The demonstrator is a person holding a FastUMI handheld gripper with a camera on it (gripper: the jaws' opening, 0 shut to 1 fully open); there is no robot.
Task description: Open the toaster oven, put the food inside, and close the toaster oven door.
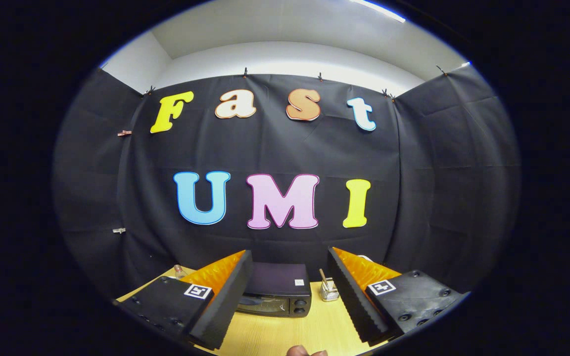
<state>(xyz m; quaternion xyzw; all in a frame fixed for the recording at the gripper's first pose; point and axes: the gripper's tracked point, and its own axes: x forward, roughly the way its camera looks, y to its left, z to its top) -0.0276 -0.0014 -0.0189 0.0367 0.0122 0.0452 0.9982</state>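
The oven (277,291) sits on the table (314,326) straight ahead of the gripper (290,291), well beyond its fingertips, door shut and facing it, long side running crosswise. The fingers (225,301) are spread wide, holding nothing. A small jar (329,289) stands just right of the oven.

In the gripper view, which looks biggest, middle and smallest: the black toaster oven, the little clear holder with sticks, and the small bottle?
1. Black toaster oven, beyond the open gripper, clearly largest.
2. Small clear holder with sticks, beside the oven on the wooden table.
3. Small bottle, smallest, though partly hidden behind a finger, so unsure.
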